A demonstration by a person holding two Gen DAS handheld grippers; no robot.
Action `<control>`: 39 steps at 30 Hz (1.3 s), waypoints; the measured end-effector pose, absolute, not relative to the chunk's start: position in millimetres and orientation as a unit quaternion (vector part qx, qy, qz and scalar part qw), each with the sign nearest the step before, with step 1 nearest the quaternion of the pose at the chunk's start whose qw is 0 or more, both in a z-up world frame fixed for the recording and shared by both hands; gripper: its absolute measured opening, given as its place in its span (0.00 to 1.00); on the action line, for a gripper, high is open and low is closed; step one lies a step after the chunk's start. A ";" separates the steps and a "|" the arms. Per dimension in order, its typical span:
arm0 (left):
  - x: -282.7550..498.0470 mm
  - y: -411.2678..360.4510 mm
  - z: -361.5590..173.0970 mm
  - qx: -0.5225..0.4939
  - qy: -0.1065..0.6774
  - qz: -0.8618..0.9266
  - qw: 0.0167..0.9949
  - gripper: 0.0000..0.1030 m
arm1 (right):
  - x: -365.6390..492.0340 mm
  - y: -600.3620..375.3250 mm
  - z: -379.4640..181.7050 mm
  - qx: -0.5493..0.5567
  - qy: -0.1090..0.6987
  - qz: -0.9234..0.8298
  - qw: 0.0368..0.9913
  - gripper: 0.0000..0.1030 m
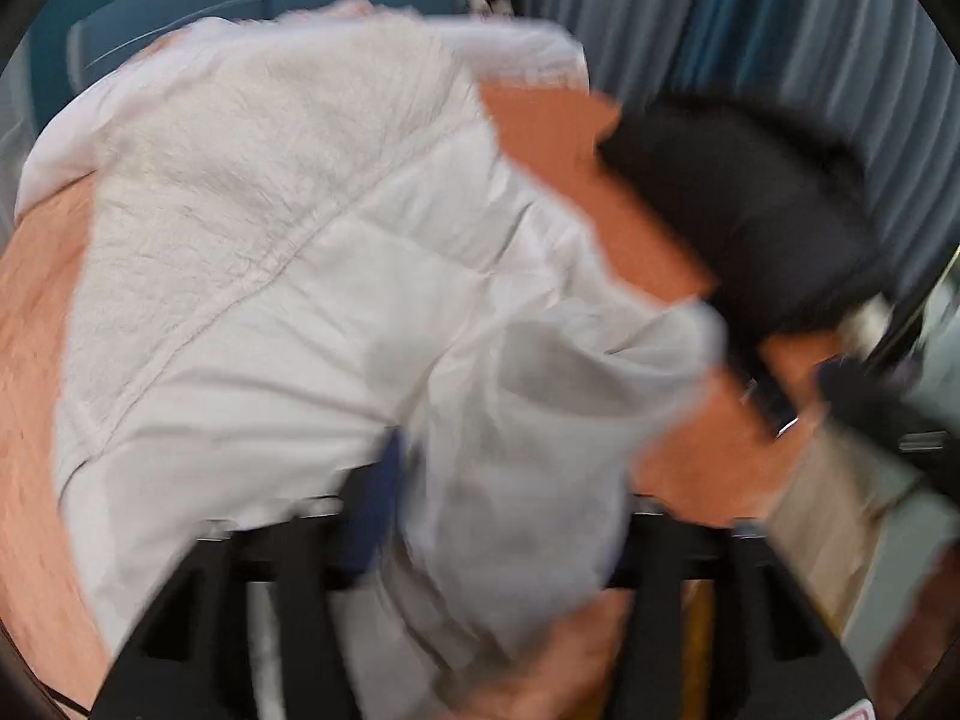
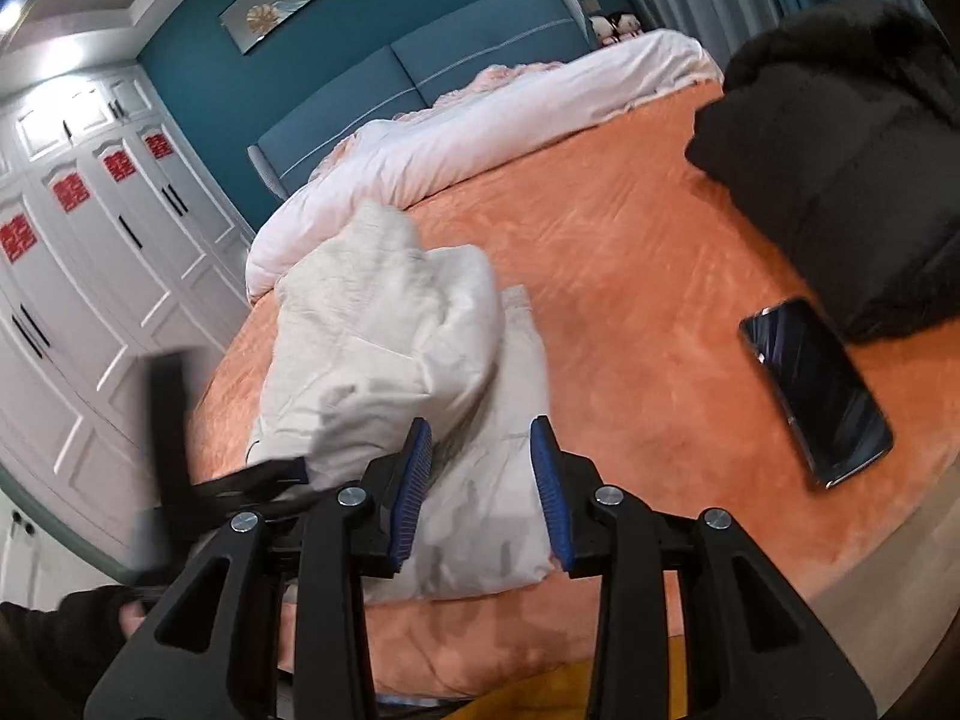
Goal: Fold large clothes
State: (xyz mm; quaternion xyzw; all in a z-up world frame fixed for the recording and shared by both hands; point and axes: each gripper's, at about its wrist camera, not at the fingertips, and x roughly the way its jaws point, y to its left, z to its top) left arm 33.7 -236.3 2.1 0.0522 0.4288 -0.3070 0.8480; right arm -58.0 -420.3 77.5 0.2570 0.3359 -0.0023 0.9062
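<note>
A white padded jacket (image 2: 384,330) lies bunched and partly folded on the orange bed sheet (image 2: 630,276). In the right wrist view my right gripper (image 2: 480,492) hovers over the jacket's near edge, blue pads (image 2: 414,486) apart and nothing pressed between them. The left wrist view is blurred. There the jacket (image 1: 300,252) fills the picture and a fold of it hangs between the wide jaws of my left gripper (image 1: 510,498). One blue pad (image 1: 384,498) shows; the other is hidden by cloth. The left gripper (image 2: 174,420) also appears as a dark blur at the jacket's left side.
A black garment (image 2: 840,192) lies at the bed's far right, with a phone (image 2: 816,390) beside it on the sheet. A white duvet (image 2: 480,126) is heaped along the blue headboard. White wardrobe doors (image 2: 90,252) stand at the left. Grey curtains (image 1: 750,30) hang behind.
</note>
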 end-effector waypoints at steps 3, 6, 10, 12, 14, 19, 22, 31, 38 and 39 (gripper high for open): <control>15.2 -202.1 41.1 0.017 0.388 -0.314 0.867 0.72 | -43.9 -417.5 85.1 0.261 0.325 0.010 0.909 0.48; 13.0 -164.6 72.9 -0.023 0.363 -0.298 0.883 0.79 | -21.7 -405.9 93.2 0.254 0.314 0.030 0.914 0.58; 37.2 -121.2 97.7 -0.062 0.356 -0.228 0.904 0.81 | 19.2 -382.0 90.9 0.246 0.324 0.060 0.911 0.69; 52.4 -108.2 100.4 -0.067 0.356 -0.184 0.914 0.81 | 37.6 -377.0 79.5 0.257 0.338 0.054 0.904 0.69; 63.7 -97.5 100.9 -0.073 0.356 -0.152 0.919 0.81 | 53.5 -376.9 64.8 0.265 0.353 0.040 0.896 0.69; 79.8 -95.1 101.4 -0.090 0.362 -0.128 0.919 0.80 | 79.5 -384.4 36.4 0.291 0.378 0.046 0.878 0.02; 84.7 -112.1 98.6 -0.084 0.364 -0.131 0.918 0.80 | 50.6 -408.4 52.4 0.353 0.308 0.072 0.880 0.01; 123.5 -182.2 27.0 -0.004 0.418 -0.128 0.899 0.79 | 20.7 -427.9 -26.3 0.333 0.378 -0.014 0.864 0.02; 131.6 -191.0 -12.0 0.009 0.420 -0.096 0.902 0.88 | 35.7 -420.8 -41.4 0.307 0.411 -0.011 0.858 0.04; 132.2 -191.8 -14.1 0.014 0.420 -0.092 0.903 0.88 | 35.0 -419.8 -39.9 0.314 0.413 -0.013 0.855 0.04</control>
